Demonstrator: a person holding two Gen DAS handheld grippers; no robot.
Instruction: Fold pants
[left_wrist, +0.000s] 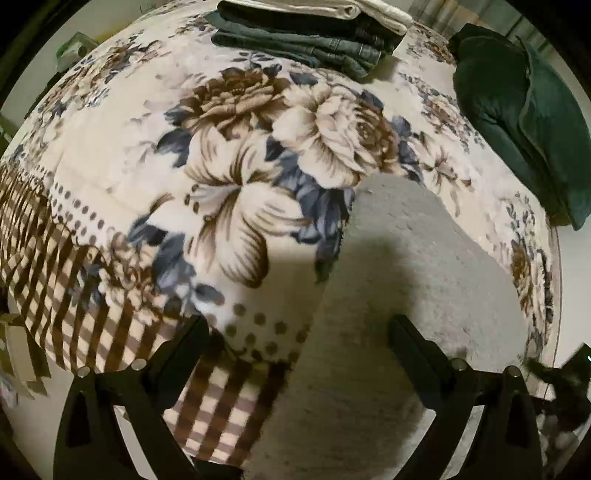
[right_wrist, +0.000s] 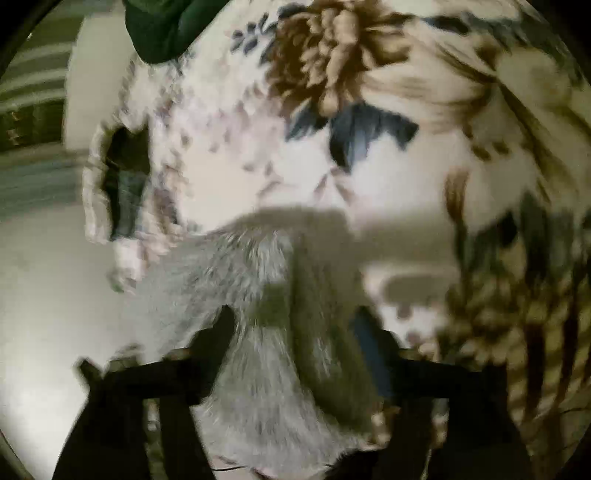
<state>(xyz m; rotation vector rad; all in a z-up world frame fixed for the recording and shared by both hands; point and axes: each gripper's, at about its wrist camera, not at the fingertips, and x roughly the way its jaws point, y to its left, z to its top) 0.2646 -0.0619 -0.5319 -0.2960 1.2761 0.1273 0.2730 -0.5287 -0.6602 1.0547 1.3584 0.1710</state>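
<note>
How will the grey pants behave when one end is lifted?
The grey pants look like soft knit lying flat on the floral blanket, so probably floppy, sagging between grips. The fuzzy surface suggests little slipping. They seem light.

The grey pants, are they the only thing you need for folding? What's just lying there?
For the job: grey pants, left gripper, right gripper.

Just lying about: stack of folded clothes, green cushion, flowery blanket underneath.
</note>
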